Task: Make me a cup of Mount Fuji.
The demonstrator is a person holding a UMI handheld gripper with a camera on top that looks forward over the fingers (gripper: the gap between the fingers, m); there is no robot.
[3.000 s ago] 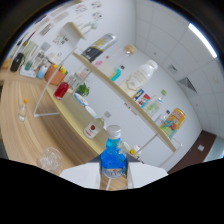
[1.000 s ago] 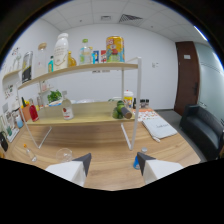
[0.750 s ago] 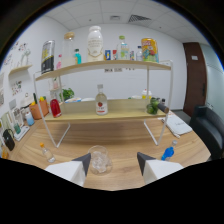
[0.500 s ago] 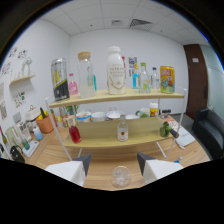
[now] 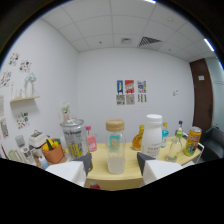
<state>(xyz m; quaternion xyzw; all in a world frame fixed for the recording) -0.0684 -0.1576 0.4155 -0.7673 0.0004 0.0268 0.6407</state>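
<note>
My gripper (image 5: 115, 168) is open and holds nothing. Its two dark fingertips (image 5: 85, 163) stand apart at the level of a wooden shelf top (image 5: 131, 175). Just ahead, centred on the gap with room at each side, stands a clear bottle (image 5: 115, 148) with a tan lid, a teal label and white liquid in its lower part. To its right are a small amber bottle (image 5: 138, 139) and a large white bottle (image 5: 152, 135). To its left stand a pink bottle (image 5: 91, 140) and a clear lidded jar (image 5: 73, 138).
Further right on the shelf are a glass (image 5: 172, 149), a blue-capped bottle (image 5: 179, 131) and a yellow can (image 5: 191, 141). An orange pot (image 5: 52, 152) sits at the left. Posters (image 5: 129, 92) hang on the white wall, and a dark door (image 5: 201, 100) is at the right.
Three seconds ago the fingers held a blue bottle; since then they are empty. The gripper has swung round, risen and come close to the top shelf's bottles.
</note>
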